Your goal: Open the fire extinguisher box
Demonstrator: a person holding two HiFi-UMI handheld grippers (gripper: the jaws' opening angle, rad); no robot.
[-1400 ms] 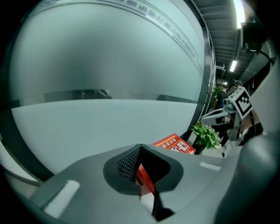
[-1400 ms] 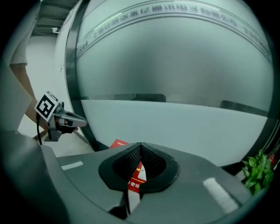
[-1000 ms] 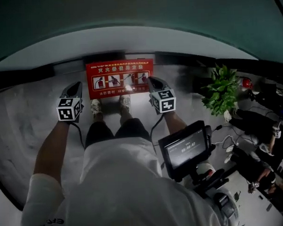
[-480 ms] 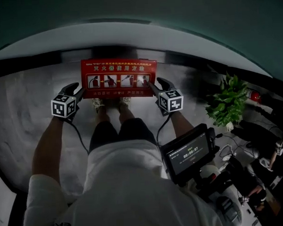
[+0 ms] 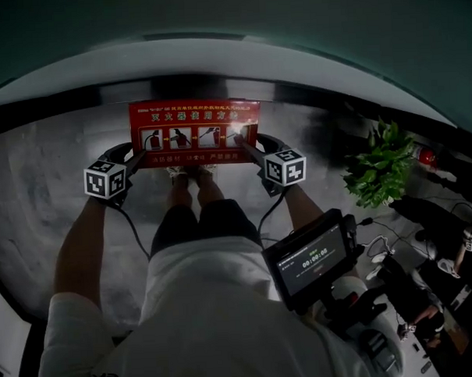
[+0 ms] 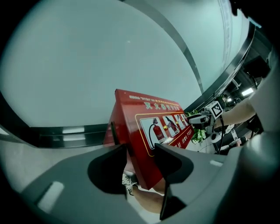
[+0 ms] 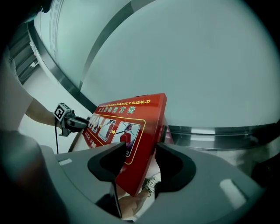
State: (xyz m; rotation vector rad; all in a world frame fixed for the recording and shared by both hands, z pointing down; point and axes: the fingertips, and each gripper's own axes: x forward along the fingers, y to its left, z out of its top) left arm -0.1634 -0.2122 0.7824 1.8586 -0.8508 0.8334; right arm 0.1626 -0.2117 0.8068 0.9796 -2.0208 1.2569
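Red box lid (image 5: pixel 194 131) is lying crosswise in the head view, long axis running left to right. The left gripper (image 5: pixel 133 155) is sitting at its left end and the right gripper (image 5: pixel 250 148) at its right end, both equally near. Left gripper view: jaws are opening, straddling the lid's near corner, pads not pressing. Right gripper view: jaws are opening too — the lid's right edge is standing between them, ungripped.

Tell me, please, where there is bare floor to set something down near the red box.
The grey floor left of the red box, out to the dark wall base, is bare. Farther right it is crowded: potted plant and cables.
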